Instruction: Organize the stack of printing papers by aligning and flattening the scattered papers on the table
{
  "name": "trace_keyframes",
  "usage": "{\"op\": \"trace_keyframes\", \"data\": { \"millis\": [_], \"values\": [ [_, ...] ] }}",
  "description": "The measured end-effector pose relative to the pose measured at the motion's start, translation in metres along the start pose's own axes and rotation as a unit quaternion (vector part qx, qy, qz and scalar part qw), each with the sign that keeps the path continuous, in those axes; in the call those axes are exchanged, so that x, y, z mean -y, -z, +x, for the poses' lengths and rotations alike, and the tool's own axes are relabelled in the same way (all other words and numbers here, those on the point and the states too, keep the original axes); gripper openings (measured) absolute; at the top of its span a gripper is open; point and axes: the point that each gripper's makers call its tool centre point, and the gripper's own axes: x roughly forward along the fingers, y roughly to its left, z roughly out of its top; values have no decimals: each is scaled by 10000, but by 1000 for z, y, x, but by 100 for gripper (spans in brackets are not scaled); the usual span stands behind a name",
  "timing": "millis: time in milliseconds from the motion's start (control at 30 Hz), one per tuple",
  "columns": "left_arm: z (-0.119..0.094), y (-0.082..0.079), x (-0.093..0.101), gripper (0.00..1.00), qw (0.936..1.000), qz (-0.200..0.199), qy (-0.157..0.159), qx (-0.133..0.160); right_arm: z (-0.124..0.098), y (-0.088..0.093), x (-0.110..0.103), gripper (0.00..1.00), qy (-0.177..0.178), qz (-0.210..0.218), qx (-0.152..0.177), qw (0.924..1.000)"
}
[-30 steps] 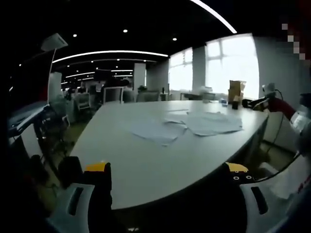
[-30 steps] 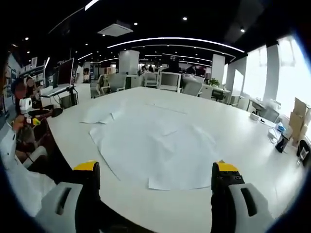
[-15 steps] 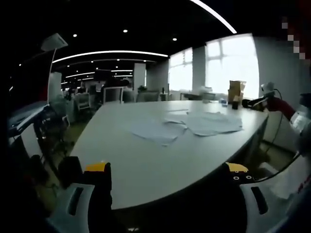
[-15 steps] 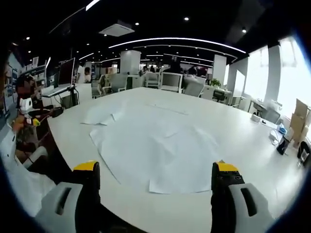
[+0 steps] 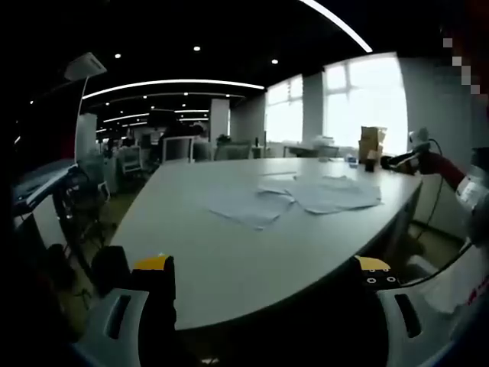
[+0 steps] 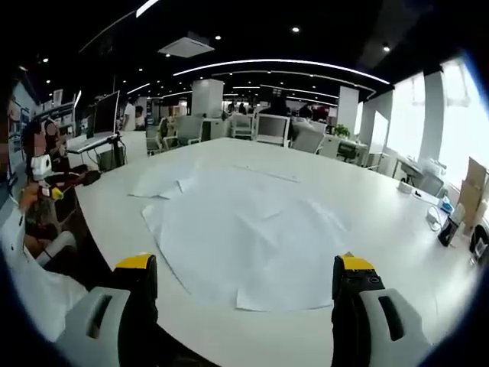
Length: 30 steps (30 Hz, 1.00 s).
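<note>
Several white printing papers (image 6: pixel 248 237) lie scattered and overlapping on a large white table (image 6: pixel 367 206). In the right gripper view they spread just beyond my right gripper (image 6: pixel 248 279), which is open and holds nothing. A separate sheet (image 6: pixel 157 183) lies further left. In the left gripper view the same papers (image 5: pixel 306 195) sit near the table's far side, well away from my left gripper (image 5: pixel 263 275), which hovers open off the near table edge. The other gripper (image 5: pixel 412 159) shows at the right of that view, held by a person's red-sleeved arm.
The white table (image 5: pixel 229 260) has a rounded edge. A cardboard box (image 5: pixel 372 141) and a dark bottle stand near the window. Office desks, chairs and monitors (image 6: pixel 267 126) fill the background. A person's sleeve (image 6: pixel 23 260) shows at the left of the right gripper view.
The right gripper view has shifted slightly downward and closer over the papers. The left gripper view is nearly unchanged. The papers have not moved.
</note>
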Motion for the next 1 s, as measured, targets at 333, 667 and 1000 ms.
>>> {"op": "trace_keyframes", "data": {
  "millis": [333,667,1000],
  "values": [
    [-1,1,-2,97,10000,10,-17,-19,6,-1,0,90,-42,-9,-54,10000],
    [-2,0,-2,97,10000,11,-10,-17,9,-5,-1,90,-97,-34,-50,9999],
    [-2,0,-1,97,10000,10,-17,-13,16,-7,-3,90,-146,-32,-67,9999]
  ]
}}
